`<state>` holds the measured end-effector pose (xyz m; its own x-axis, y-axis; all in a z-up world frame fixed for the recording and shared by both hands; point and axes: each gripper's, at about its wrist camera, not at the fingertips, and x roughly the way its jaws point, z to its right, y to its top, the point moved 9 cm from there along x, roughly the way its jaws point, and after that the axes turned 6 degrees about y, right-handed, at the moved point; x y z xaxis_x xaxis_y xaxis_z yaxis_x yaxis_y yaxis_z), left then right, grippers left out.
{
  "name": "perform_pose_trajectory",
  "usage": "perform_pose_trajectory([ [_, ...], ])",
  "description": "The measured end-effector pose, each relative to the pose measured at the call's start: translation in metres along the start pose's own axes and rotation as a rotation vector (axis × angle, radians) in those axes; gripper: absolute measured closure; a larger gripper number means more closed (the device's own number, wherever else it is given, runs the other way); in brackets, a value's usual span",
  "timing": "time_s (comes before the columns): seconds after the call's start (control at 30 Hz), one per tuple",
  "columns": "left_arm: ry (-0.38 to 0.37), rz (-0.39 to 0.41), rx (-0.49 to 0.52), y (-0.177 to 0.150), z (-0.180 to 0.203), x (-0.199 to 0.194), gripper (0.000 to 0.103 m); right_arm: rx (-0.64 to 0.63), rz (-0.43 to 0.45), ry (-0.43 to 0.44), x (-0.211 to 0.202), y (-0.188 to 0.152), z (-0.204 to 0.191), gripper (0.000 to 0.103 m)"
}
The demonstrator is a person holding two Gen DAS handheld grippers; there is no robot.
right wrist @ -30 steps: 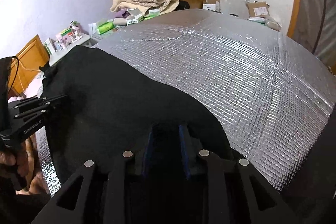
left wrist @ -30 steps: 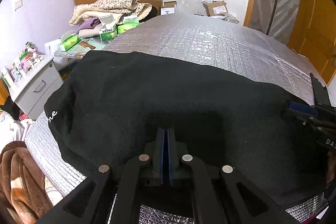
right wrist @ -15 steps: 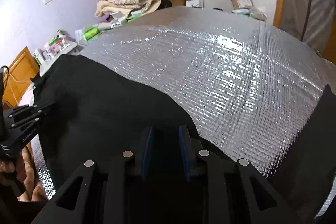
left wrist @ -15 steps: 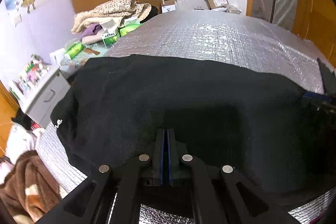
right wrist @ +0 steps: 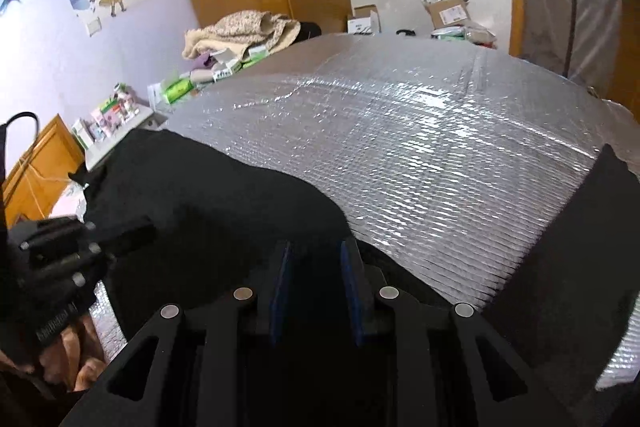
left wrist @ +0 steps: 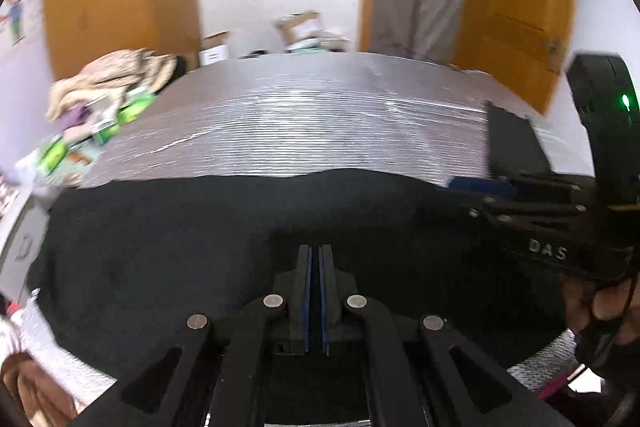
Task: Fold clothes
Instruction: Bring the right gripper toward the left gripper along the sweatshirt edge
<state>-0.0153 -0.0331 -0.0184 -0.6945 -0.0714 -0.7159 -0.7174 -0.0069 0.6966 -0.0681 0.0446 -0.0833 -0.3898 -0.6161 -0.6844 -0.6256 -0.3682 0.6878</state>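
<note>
A black garment lies spread over the near part of a silver quilted mat. My left gripper is shut at the garment's near edge, pads together with dark cloth at their tips. In the right wrist view the right gripper holds a thick fold of the same garment between its blue pads. Each gripper shows in the other's view: the right gripper at the right with a hand behind it, the left gripper at the left. The picture from the left wrist is blurred.
The mat stretches bare beyond the garment. A heap of blankets, green tissue boxes and a small cabinet stand at the left. Cardboard boxes sit at the back. A dark cloth shape covers the mat's right edge.
Both views have swung. The left wrist view has turned to the right and blurred, and the right gripper looms larger in it. The garment's far edge now lies nearer, with more bare mat beyond.
</note>
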Motion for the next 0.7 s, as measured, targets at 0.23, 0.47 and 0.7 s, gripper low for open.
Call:
perform_pose_trajectory([
  [0.23,-0.025,-0.009,0.04,0.002,0.024,0.002,0.101,0.03,0.039,-0.02,-0.023,0.0,0.015,0.076],
  [0.47,0.013,-0.046,0.037,-0.005,0.018,0.013,0.101,0.044,0.033,-0.017,-0.022,-0.007,0.022,0.076],
  [0.7,0.068,-0.083,-0.002,-0.016,-0.008,0.031,0.101,0.083,0.086,-0.06,-0.045,-0.004,0.047,0.076],
])
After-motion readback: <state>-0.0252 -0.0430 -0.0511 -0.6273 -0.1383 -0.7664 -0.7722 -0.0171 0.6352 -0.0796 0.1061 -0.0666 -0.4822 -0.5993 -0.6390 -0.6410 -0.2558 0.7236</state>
